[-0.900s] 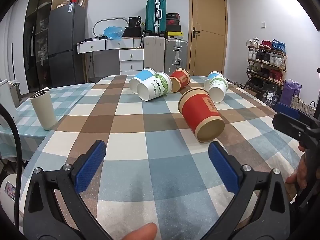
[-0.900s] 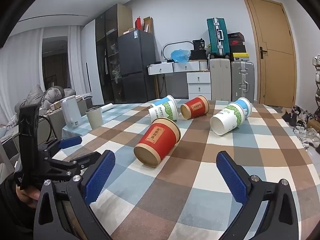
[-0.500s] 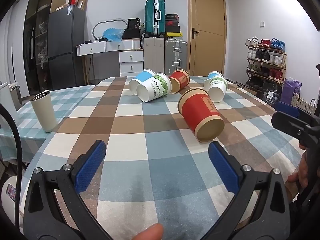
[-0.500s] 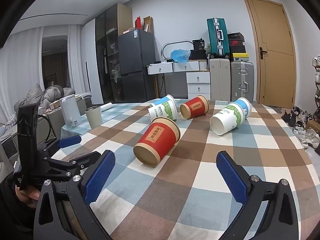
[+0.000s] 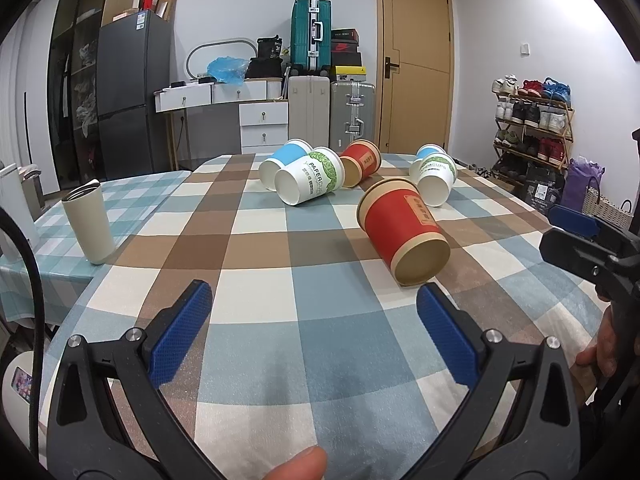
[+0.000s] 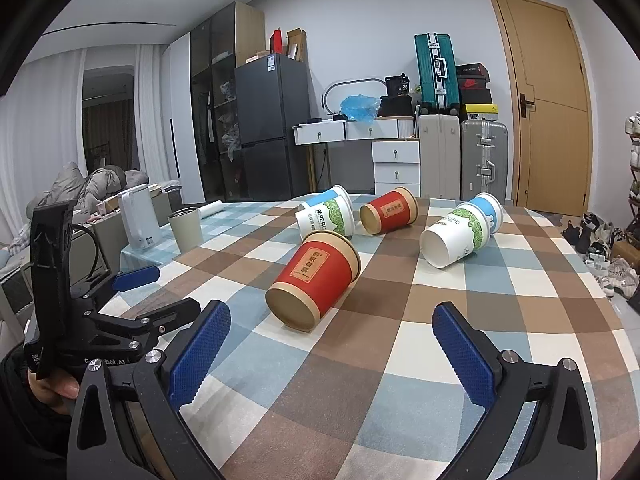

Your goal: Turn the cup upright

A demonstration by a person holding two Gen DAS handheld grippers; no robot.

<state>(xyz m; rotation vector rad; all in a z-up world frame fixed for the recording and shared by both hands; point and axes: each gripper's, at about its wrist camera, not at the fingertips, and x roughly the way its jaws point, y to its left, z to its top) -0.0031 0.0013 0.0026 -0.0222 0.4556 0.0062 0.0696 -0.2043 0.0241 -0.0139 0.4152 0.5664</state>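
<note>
A large red paper cup [image 5: 404, 232] lies on its side on the checked tablecloth, its base toward me; it also shows in the right wrist view [image 6: 314, 280]. Beyond it several more cups lie on their sides: a white-green one [image 5: 310, 182], a blue one [image 5: 280, 160], a smaller red one [image 5: 360, 162] and a white-green and blue pair [image 5: 434, 178]. My left gripper [image 5: 314, 328] is open and empty, short of the red cup. My right gripper [image 6: 332, 352] is open and empty, also short of it.
A beige tumbler [image 5: 90, 224] stands upright at the table's left edge. A white kettle [image 6: 138, 216] stands on a side table. The left gripper's body [image 6: 100, 316] shows low left in the right wrist view. A shoe rack [image 5: 532, 128] stands at the right.
Both grippers have stayed open and almost still; the view has drifted very slightly. The cups have not moved.
</note>
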